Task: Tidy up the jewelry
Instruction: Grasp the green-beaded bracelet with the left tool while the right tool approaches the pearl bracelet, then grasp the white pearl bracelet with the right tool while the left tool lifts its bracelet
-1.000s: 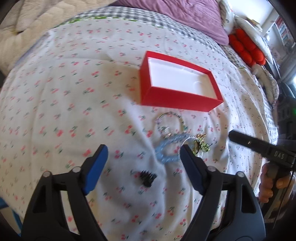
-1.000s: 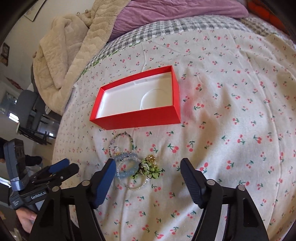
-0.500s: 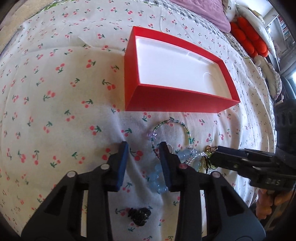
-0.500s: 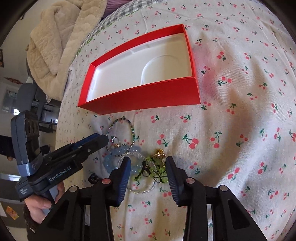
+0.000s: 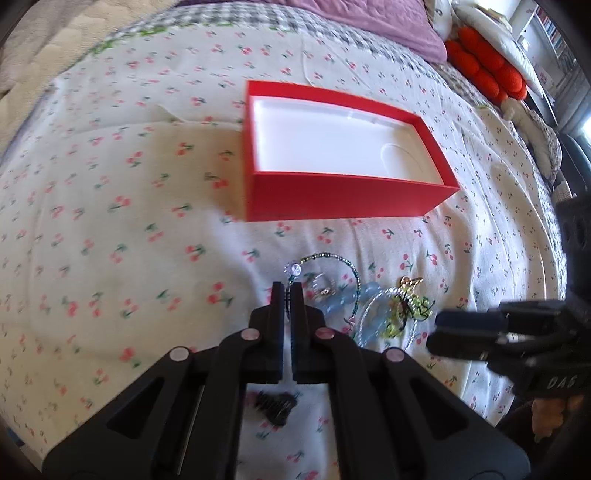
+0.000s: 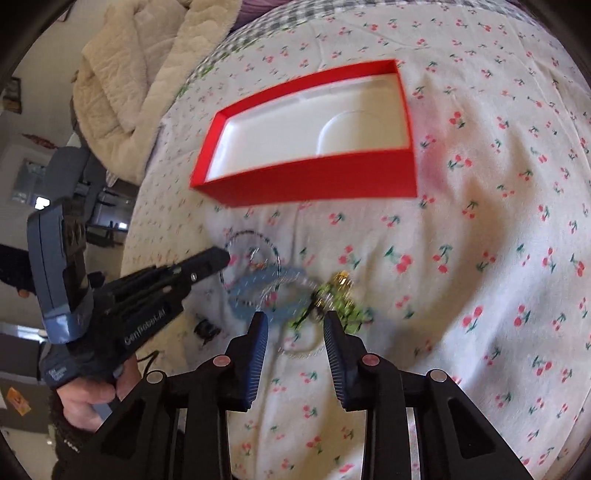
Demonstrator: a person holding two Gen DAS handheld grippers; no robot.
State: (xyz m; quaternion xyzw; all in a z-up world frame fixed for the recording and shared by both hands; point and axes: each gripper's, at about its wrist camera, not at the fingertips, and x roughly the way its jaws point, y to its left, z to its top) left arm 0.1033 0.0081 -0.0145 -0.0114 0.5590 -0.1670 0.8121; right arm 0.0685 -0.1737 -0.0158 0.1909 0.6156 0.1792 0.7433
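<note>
An open red box [image 5: 343,199] with a white lining lies on the cherry-print bedspread; it also shows in the right wrist view [image 6: 314,181]. In front of it lies a tangle of jewelry: a green beaded bracelet [image 5: 340,260], a light blue chunky bracelet [image 5: 343,299], a clear beaded bracelet [image 5: 373,306] and a yellow-green piece with a gold charm [image 5: 406,306]. My left gripper [image 5: 287,291] is shut on the green beaded bracelet at its near edge. My right gripper [image 6: 293,321] is partly open, low over the clear bracelet and the yellow-green piece [image 6: 332,306].
A small black hair clip [image 5: 275,402] lies near me under the left gripper, also in the right wrist view [image 6: 207,328]. A beige blanket [image 6: 140,66], a purple pillow [image 5: 369,22] and orange cushions [image 5: 484,70] edge the bed.
My left gripper has closed from wide open onto the green beaded bracelet. My right gripper has narrowed and come down toward the jewelry pile.
</note>
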